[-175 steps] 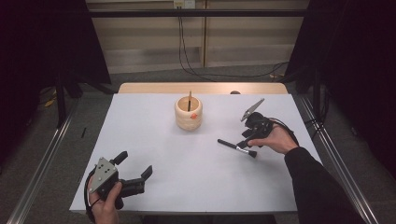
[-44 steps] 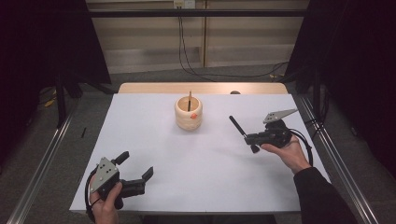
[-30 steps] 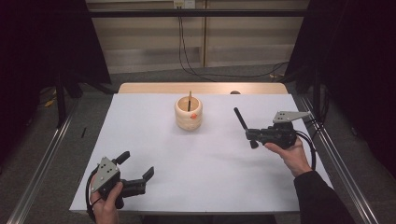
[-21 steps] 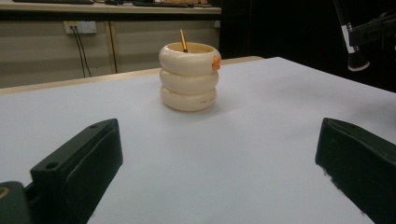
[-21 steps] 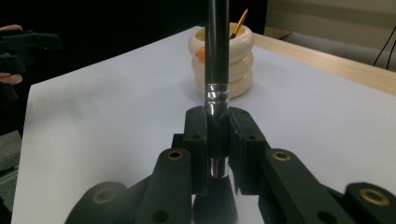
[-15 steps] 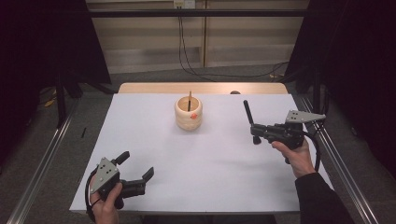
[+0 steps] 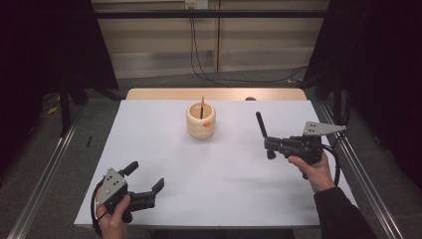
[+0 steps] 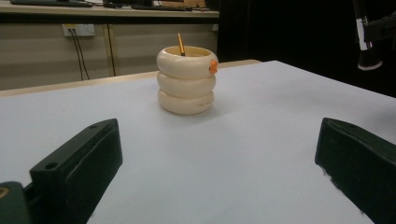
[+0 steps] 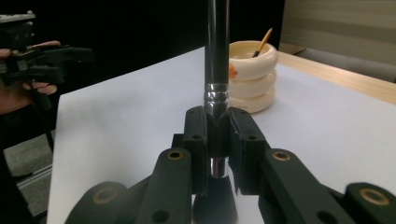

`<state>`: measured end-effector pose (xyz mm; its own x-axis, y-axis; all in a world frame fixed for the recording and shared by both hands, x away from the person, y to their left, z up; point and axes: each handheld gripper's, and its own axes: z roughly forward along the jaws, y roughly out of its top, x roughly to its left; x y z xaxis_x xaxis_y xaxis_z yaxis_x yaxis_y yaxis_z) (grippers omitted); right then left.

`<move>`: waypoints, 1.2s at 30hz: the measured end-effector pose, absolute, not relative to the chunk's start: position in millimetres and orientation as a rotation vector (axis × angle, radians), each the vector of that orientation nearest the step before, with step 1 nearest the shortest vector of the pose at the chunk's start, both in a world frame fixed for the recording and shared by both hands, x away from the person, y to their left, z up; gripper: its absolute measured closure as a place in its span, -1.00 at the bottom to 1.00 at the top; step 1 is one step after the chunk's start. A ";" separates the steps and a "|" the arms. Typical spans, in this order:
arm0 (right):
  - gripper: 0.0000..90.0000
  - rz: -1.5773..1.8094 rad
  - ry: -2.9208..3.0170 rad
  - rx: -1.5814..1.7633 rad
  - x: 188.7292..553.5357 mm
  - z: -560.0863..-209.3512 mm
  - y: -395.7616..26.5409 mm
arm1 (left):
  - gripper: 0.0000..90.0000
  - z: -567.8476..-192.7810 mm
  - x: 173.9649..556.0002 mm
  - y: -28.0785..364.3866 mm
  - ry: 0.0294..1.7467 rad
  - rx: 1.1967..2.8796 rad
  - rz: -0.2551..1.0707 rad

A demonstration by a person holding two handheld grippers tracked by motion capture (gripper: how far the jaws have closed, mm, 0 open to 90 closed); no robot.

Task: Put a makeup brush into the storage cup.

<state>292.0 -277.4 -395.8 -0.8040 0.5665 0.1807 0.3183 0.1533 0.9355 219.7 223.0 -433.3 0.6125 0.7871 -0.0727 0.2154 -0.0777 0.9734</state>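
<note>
Near the right edge of the white bench, the right tongs are clamped on a black brush handle just below its silver band, holding it upright and raised off the surface; its upper end is cut off in the right gripper view, and what sits at its lower end is hard to make out. At the front left corner, the left tongs rest low with jaws wide apart, nothing between them. A cream ringed holder stands alone toward the far middle, a thin stick leaning inside it, an orange mark on its side. Broad bare surface separates holder and both tongs. Beyond the bench's edges, dark surroundings hide detail.
</note>
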 end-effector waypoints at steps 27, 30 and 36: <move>0.75 1.645 2.439 0.718 283.1 -389.1 -222.6 | -0.99 -433.1 219.0 221.9 0.841 1.630 0.588; 0.74 1.621 2.473 0.698 285.2 -386.9 -215.5 | -0.98 -433.1 218.8 222.4 0.842 1.630 0.587; 0.74 1.550 2.556 0.683 289.2 -387.9 -204.7 | -0.99 -433.2 218.8 222.8 0.841 1.630 0.588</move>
